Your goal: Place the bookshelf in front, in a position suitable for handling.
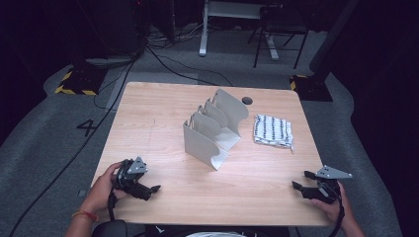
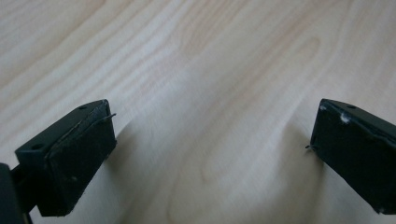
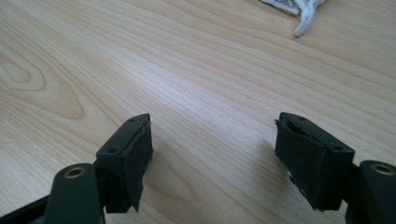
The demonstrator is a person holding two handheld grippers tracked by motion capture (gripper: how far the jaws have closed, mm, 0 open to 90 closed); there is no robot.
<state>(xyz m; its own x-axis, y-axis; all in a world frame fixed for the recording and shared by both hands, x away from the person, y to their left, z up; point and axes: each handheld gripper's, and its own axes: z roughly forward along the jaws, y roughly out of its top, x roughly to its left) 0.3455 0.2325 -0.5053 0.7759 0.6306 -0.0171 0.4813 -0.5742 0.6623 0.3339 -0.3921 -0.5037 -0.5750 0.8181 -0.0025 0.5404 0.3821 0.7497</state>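
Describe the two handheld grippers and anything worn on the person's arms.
Both grippers, left gripper and right gripper, are black with two blocky padded jaws, a grey three-cornered plate on top and a black trailing cable. An orange band circles the left wrist; no sleeves show.

High view overhead, faces forward-down on table (image 1: 163, 113); both gripper views — close, low over tabletop — share its wood.

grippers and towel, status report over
Left gripper and right gripper open, empty. Folded towel untouched beside file rack. Nothing in the way.
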